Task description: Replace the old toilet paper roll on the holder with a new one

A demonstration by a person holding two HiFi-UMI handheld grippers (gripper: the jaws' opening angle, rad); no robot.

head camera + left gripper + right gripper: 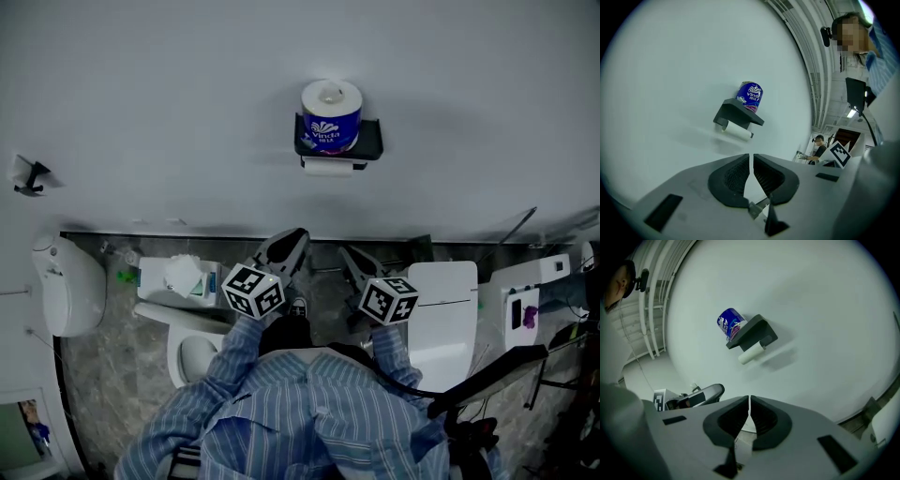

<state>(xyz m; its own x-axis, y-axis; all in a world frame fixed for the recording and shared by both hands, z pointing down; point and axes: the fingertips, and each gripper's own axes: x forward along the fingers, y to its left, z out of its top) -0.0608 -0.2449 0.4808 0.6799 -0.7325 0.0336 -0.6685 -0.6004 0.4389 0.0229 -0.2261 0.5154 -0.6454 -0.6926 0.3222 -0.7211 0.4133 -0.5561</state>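
Left claw [750, 158]: closed, pads pressed together, nothing between. Points at the pale wall [684, 75], below the holder [738, 114] and well apart from it. Right claw [749, 400]: likewise closed on itself, empty, aimed at the same wall from lower down.

In the head view, side by side at the ends of blue striped sleeves [234, 352], marker cubes on top, over a grey stone floor [103, 375].

High on the wall, a dark holder with a flat shelf on top. Upright on that shelf, a wrapped new roll [331, 114], with blue and purple print on the wrapper. Just beneath the shelf, the old roll [327, 166], thin and white, lying crosswise. Both rolls well apart from either claw.

Below left, a white toilet [183, 352] with a tissue pack [184, 275] on its tank.
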